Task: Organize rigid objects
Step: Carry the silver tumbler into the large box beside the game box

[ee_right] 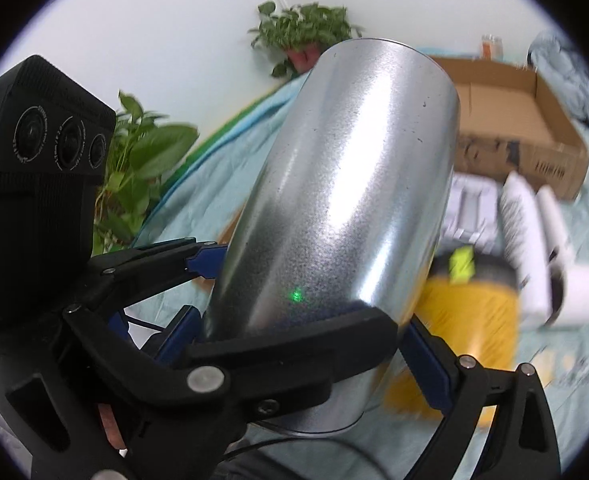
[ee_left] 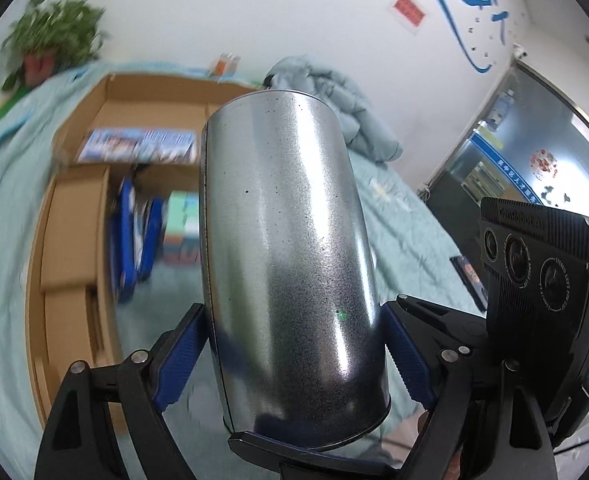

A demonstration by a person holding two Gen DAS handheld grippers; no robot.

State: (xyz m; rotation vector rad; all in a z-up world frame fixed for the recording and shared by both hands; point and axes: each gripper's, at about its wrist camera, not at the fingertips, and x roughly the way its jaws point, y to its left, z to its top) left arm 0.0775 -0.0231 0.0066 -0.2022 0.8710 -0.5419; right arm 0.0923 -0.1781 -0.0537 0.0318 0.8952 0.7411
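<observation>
Silver speckled metal cylinder can (ee_left: 290,248) sits clamped across its lower end by both the left gripper (ee_left: 294,360) and right gripper (ee_right: 306,344), jaws spread wide around it. Guessing two grips because it's bulky and slick. It's up above the teal-sheeted bed (ee_left: 406,224), near the open cardboard box (ee_left: 74,208) at the bed's far edge.

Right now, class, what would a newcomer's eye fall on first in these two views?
A big silver metal cylinder fills the middle of both views, gripped low down between blue-padded jaws. Behind it, a shallow cardboard box of packets lies on the pale green bedspread, with a leafy potted plant by the wall.
</observation>
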